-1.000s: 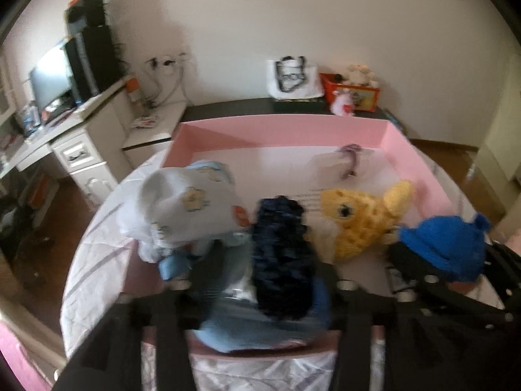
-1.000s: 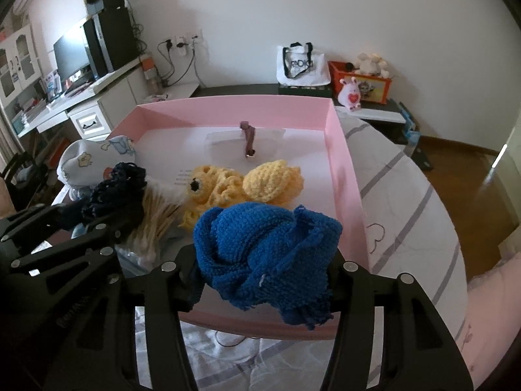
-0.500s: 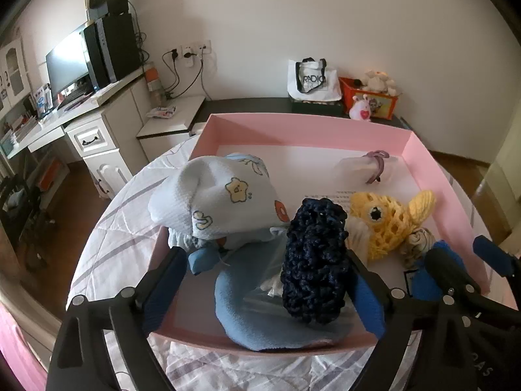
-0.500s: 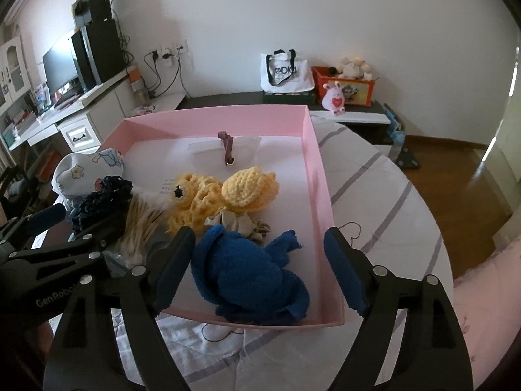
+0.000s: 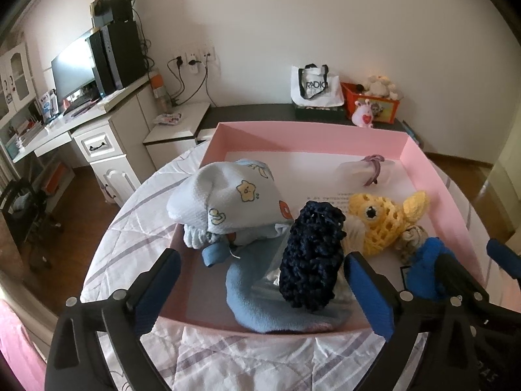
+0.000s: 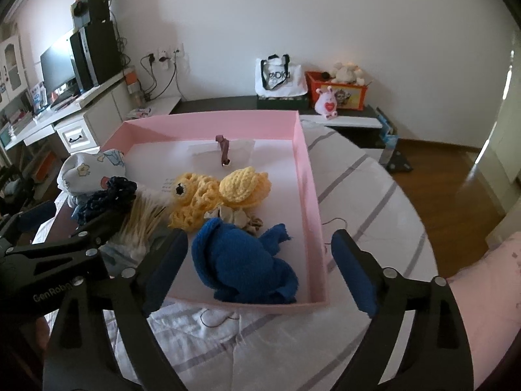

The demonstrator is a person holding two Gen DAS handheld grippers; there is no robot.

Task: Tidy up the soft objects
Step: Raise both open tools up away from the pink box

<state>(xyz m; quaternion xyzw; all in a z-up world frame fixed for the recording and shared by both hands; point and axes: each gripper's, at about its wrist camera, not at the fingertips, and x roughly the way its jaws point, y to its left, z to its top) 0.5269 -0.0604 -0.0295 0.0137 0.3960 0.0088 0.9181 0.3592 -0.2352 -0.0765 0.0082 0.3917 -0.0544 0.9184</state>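
left claw (image 5: pixel 260 280) wide, empty; navy knit (image 5: pixel 311 255) just ahead | right claw (image 6: pixel 259 260) wide, empty; blue knit (image 6: pixel 242 265) between its fingers, inside pink box (image 6: pixel 307 195)

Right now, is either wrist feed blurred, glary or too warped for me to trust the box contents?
Left wrist view: sharp, evenly lit, pink box and navy knit clear; rim bends from fisheye. Right wrist view: sharp on the blue knit; bright glare only on the wooden floor at right, dark vignetted corners.

Crumpled blue knit (image 6: pixel 242 262) lies in pink tray (image 6: pixel 311 195).
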